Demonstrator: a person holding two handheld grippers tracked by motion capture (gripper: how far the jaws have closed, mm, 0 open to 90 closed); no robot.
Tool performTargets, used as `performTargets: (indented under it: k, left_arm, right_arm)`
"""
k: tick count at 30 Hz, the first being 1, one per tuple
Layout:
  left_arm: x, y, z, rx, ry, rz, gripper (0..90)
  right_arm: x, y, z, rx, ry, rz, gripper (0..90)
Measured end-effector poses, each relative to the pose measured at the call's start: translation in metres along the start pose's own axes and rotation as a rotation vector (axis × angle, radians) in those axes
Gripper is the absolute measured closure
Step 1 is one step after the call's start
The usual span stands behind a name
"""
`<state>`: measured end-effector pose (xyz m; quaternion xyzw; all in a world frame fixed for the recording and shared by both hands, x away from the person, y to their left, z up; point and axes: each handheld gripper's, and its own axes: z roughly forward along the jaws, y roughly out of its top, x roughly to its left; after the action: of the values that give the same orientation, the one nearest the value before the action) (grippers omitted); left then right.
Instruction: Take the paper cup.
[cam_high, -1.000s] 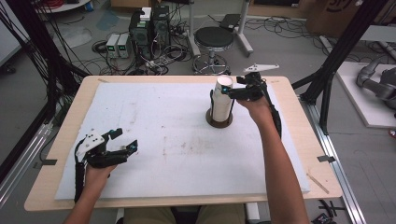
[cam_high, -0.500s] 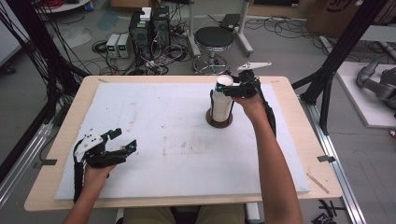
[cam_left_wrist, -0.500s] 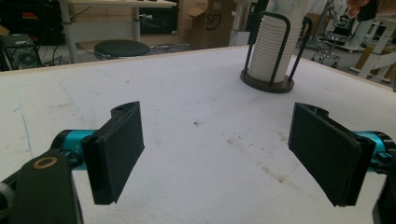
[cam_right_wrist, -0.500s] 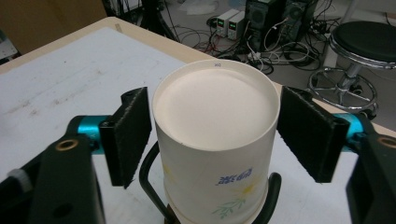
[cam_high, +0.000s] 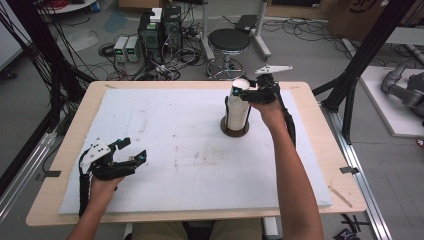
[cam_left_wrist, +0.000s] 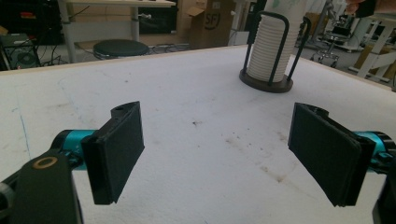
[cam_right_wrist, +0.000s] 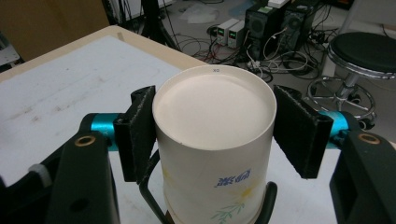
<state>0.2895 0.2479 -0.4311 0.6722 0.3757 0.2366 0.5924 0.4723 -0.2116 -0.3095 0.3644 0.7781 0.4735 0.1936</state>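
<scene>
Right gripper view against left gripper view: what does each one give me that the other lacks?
Right gripper view: the upturned white paper cup, flat base and blue print, right gripper jaws having just closed onto its sides. Left gripper view: the black wire holder with round dark base, ribbed cup stack side-on, left gripper open over mat. Both: white foam mat, black round stool.

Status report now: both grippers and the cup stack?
Right hand-held gripper just closed onto top paper cup of stack in holder. Left hand-held gripper open, idle. Nothing in way.
</scene>
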Motion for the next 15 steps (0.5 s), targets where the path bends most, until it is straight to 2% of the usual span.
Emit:
performTargets:
  k: [8, 15]
  left_arm:
    - [0.0, 0.0, -0.001, 0.0, -0.004, -0.002, 18.0]
    - [-0.001, 0.0, -0.002, -0.007, -0.008, -0.007, 18.1]
  right_arm:
    - [0.004, 0.017, -0.012, -0.05, -0.001, -0.017, 35.9]
    - [0.008, 0.028, -0.036, -0.103, -0.008, -0.021, 36.6]
